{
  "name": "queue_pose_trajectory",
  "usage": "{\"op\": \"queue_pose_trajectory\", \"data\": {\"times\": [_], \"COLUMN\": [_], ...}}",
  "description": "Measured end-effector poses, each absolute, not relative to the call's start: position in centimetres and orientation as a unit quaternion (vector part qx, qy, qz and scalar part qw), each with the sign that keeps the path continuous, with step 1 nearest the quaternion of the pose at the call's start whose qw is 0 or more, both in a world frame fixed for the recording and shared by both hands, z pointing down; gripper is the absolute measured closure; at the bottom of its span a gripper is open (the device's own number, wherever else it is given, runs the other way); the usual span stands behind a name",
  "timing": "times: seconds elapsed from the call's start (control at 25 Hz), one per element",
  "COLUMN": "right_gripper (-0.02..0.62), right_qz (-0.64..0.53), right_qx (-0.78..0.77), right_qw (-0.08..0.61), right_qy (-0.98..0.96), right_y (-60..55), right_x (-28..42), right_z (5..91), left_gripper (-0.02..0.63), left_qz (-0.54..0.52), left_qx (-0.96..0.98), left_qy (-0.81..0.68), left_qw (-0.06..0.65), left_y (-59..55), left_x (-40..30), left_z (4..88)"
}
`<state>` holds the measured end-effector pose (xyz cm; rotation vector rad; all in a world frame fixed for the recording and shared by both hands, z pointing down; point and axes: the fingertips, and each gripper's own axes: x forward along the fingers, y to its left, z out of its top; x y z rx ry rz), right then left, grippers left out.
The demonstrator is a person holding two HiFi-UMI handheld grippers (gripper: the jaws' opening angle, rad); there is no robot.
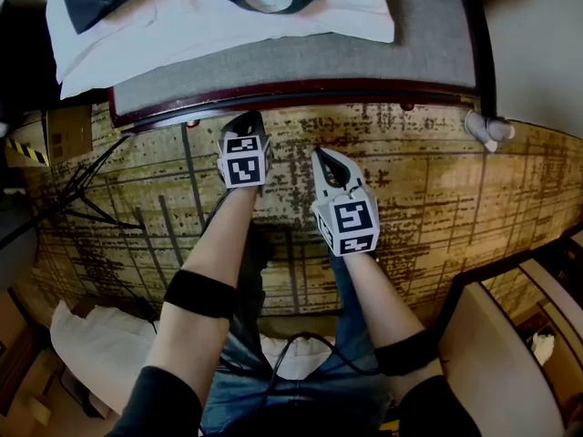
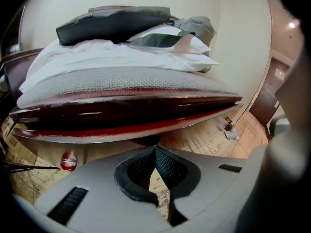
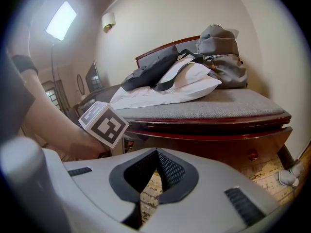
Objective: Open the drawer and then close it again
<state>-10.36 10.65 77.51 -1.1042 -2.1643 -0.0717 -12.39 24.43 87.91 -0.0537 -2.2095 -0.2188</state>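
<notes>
A dark red wooden bench with a grey cushion top (image 1: 301,62) stands at the far side of the patterned carpet. Its drawer front (image 3: 218,147) runs under the top, looks closed, and carries a round knob (image 3: 251,155). Another knob (image 2: 68,161) shows low on the left in the left gripper view, under the curved red front (image 2: 121,125). My left gripper (image 1: 248,124) points at the bench's front edge, shut and empty, close to it but not touching a knob. The right gripper (image 1: 326,160) hangs a little further back over the carpet, also shut with nothing between its fingers.
A white pillow (image 1: 228,12), a dark bag (image 3: 150,72) and a grey backpack (image 3: 221,52) lie on the cushion. Cables (image 1: 82,198) and a cardboard box (image 1: 55,135) sit at the left. A white shoe (image 1: 487,130) lies by the bench's right leg. Wooden furniture (image 1: 510,335) stands at lower right.
</notes>
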Motion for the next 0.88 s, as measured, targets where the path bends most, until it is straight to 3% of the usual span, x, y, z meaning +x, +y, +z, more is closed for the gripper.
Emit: {"op": "queue_pose_trajectory", "data": {"times": [0.6,0.88], "right_gripper": [0.594,0.594], "right_qz": [-0.030,-0.019], "right_qx": [-0.410,-0.407], "right_qw": [0.346,0.352], "right_qy": [-0.844,-0.843], "right_y": [9.0,9.0], "right_x": [-12.1,-11.5], "right_z": [77.1,71.5], "left_gripper": [0.606,0.606], "left_qz": [-0.083,-0.085], "left_qx": [-0.004,-0.005], "left_qy": [-0.895,-0.900], "left_qw": [0.438,0.427], "left_y": [25.5,26.1], "left_x": [-14.5,-10.6], "left_z": [87.7,80.0]}}
